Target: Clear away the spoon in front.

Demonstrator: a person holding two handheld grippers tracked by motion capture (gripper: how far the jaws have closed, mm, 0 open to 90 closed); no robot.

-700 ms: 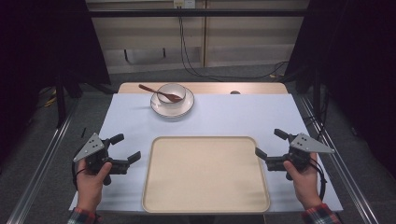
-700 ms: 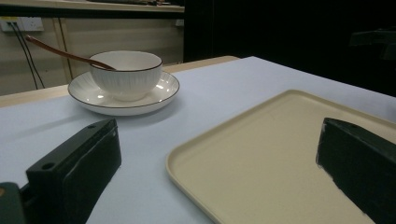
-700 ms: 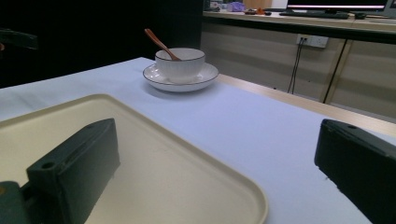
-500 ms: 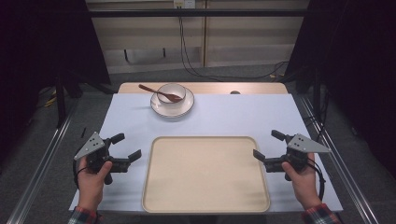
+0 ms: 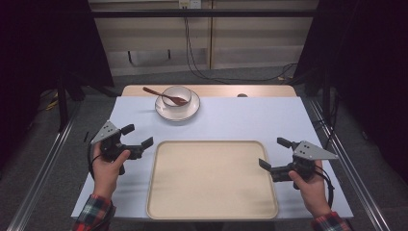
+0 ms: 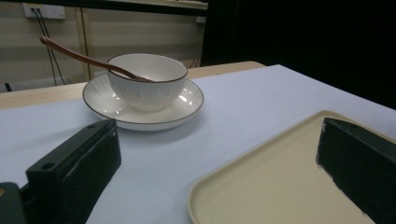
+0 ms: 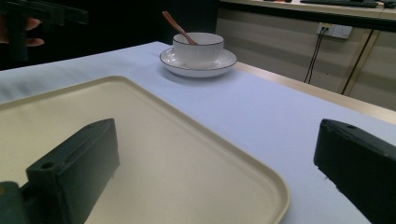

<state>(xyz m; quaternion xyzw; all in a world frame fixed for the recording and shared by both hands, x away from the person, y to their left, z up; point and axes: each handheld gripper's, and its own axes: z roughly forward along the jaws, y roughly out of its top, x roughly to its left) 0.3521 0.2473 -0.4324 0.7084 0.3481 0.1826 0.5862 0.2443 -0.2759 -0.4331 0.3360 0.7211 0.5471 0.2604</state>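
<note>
A cream tray (image 5: 211, 180) lies bare at the near middle of the table. At the far side a white bowl (image 5: 176, 95) stands on a white plate (image 5: 176, 111), and a brown wooden spoon (image 5: 161, 94) leans in the bowl with its handle out to the left. My left gripper (image 5: 139, 134) hovers open by the tray's far-left corner with nothing between its jaws. My right gripper (image 5: 271, 152) stands open and bare over the tray's right edge. In the left gripper view the bowl (image 6: 147, 79) is ahead beyond the open left gripper (image 6: 217, 140). The right gripper view shows the tray (image 7: 154, 154) under the open right gripper (image 7: 217, 140).
A pale cloth (image 5: 240, 120) covers the table, with a strip of wood (image 5: 269, 90) bare along the far edge. Metal rails (image 5: 43, 173) run along the floor on both sides. Cables hang from a wall socket (image 5: 190, 4) behind the table.
My left gripper has moved a little away from me and to the right, toward the tray's far-left corner. The right gripper has drifted slightly left over the tray's edge.
</note>
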